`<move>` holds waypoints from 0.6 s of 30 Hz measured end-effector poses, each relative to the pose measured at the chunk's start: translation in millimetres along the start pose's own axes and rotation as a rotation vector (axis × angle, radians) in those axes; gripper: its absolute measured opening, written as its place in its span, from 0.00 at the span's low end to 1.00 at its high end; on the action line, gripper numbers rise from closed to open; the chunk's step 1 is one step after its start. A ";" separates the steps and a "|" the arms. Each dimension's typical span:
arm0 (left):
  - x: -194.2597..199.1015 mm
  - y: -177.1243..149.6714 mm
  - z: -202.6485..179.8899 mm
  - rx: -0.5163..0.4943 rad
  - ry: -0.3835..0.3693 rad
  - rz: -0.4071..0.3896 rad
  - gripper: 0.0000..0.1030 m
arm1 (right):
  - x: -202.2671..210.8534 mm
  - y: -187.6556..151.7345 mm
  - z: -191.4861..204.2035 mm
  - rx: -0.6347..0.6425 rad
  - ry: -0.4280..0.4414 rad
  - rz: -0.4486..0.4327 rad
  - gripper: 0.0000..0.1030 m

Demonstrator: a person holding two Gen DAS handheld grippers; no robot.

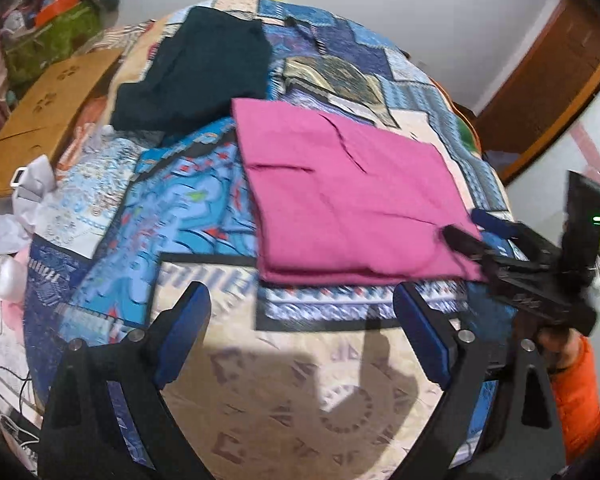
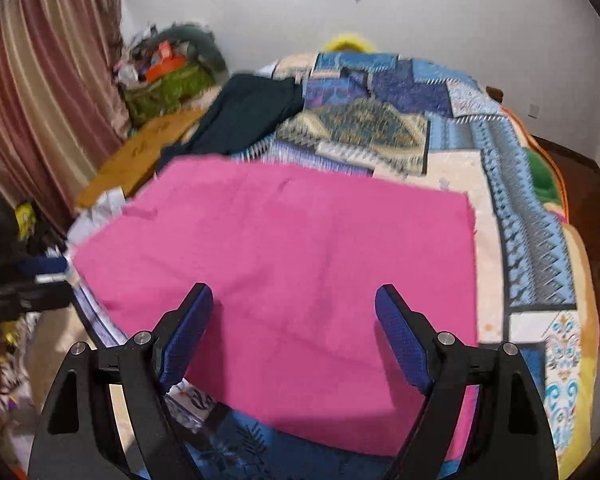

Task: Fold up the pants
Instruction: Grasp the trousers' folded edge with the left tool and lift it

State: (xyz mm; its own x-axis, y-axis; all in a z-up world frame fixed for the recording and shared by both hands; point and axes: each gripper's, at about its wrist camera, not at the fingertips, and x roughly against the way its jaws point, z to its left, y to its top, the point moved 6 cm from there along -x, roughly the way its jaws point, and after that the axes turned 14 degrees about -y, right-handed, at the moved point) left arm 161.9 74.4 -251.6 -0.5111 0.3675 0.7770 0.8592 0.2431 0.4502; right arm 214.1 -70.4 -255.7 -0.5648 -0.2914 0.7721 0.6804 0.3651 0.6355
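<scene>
The pink pants (image 1: pixel 348 196) lie folded into a flat rectangle on the patchwork bedspread (image 1: pixel 204 208). My left gripper (image 1: pixel 302 300) is open and empty, just in front of the pants' near edge. My right gripper (image 1: pixel 468 226) shows in the left wrist view at the pants' right corner, jaws apart. In the right wrist view the right gripper (image 2: pixel 294 300) is open and empty above the pink pants (image 2: pixel 292 260), which fill the middle of that view.
A dark teal garment (image 1: pixel 196 76) lies on the bed behind the pants. A cardboard box (image 1: pixel 48 116) and a cluttered green pile (image 1: pixel 52 40) stand left of the bed. Curtains (image 2: pixel 40 100) hang at the left. A wooden door (image 1: pixel 548 80) stands at the right.
</scene>
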 end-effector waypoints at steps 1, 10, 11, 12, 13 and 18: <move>-2.8 -1.9 -3.0 -0.003 -0.009 0.007 0.91 | -2.4 -3.4 0.0 -0.003 0.003 0.002 0.78; -20.6 7.9 -16.6 0.037 -0.166 0.002 0.86 | -0.5 -10.7 -3.5 -0.018 0.025 0.016 0.79; -22.1 11.6 -17.0 0.050 -0.184 -0.001 0.86 | -0.2 -11.5 -3.5 -0.022 0.028 0.019 0.79; -23.2 14.6 -16.3 0.061 -0.198 -0.005 0.85 | -0.5 -12.2 -3.8 -0.028 0.032 0.023 0.79; -24.5 18.6 -15.5 0.073 -0.209 -0.010 0.81 | -0.7 -13.1 -4.2 -0.034 0.036 0.027 0.79; -31.8 38.6 -6.4 0.107 -0.179 -0.050 0.41 | -0.3 -15.3 -3.2 -0.043 0.042 0.037 0.80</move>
State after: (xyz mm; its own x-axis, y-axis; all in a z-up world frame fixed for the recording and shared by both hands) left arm 211.5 66.4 -256.1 -0.5570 0.5042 0.6600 0.8303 0.3555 0.4291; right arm 205.4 -78.7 -265.7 -0.5195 -0.3161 0.7938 0.7200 0.3383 0.6060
